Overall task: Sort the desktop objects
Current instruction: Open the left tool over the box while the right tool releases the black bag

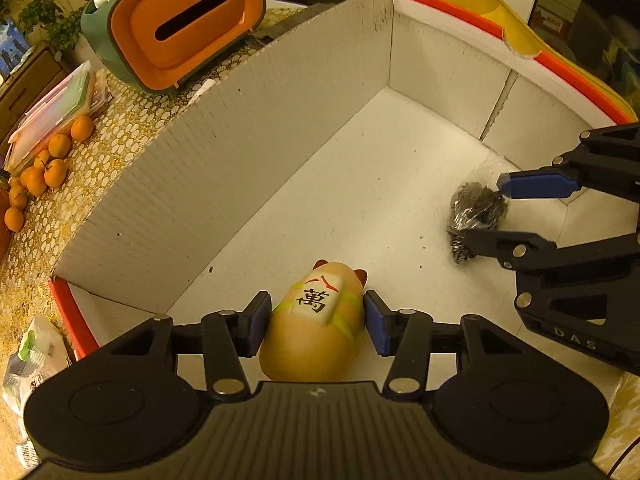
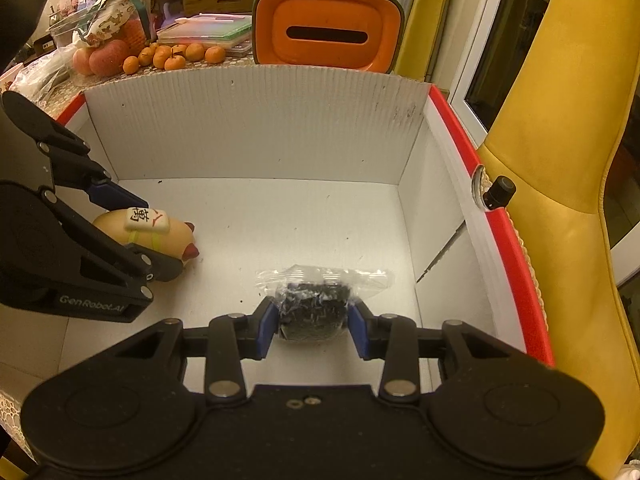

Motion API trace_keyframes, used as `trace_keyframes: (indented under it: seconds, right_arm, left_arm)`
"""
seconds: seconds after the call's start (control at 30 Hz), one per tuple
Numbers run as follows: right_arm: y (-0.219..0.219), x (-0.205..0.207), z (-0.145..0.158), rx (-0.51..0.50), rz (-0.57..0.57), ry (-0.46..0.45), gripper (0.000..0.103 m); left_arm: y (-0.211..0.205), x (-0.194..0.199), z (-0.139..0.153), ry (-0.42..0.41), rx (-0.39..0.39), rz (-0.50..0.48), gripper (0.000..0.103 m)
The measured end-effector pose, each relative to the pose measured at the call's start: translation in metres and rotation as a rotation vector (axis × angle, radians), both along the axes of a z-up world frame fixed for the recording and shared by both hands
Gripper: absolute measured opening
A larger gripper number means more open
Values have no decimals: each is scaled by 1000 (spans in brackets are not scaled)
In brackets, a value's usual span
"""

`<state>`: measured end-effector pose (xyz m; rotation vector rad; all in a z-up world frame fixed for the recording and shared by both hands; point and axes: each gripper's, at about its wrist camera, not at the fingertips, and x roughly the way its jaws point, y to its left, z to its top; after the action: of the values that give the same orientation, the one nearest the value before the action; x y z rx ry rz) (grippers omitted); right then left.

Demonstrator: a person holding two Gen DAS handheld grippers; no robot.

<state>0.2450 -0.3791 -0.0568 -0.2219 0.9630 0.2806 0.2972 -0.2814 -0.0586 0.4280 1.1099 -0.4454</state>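
Note:
A tan cat-shaped toy (image 1: 316, 328) with a mahjong tile on its back lies on the floor of a white cardboard box (image 1: 224, 168). My left gripper (image 1: 314, 322) is shut on the toy, one blue pad on each side. A clear plastic bag of small black pieces (image 2: 312, 308) lies on the box floor at the right. My right gripper (image 2: 312, 326) is shut on the bag. In the right wrist view the toy (image 2: 148, 232) and left gripper (image 2: 140, 236) are at the left. In the left wrist view the bag (image 1: 476, 216) and right gripper (image 1: 486, 210) are at the right.
The box (image 2: 256, 128) has tall white walls and a red rim. Behind it stand an orange tissue box (image 2: 328, 32), several oranges (image 2: 176, 56), apples and a flat plastic case (image 2: 204, 32). A yellow chair (image 2: 560, 160) is right of the box.

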Motion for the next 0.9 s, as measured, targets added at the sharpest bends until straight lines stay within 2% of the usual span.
trace_keyframes:
  seconds: [0.13, 0.3, 0.43, 0.73, 0.9]
  right_arm:
    - [0, -4, 3, 6, -1, -16, 52]
    - [3, -8, 11, -1, 13, -27, 53]
    - [2, -17, 21, -5, 26, -56, 64]
    - [0, -37, 48, 39, 25, -117, 74]
    - [0, -48, 64, 69, 12, -149, 78]
  left_arm:
    - [2, -6, 7, -26, -17, 9, 60]
    - [7, -11, 18, -59, -40, 15, 64]
    - [14, -18, 30, -80, -73, 31, 65]
    - [33, -43, 64, -175, -153, 41, 65]
    - [42, -59, 78, -192, -199, 69, 65]
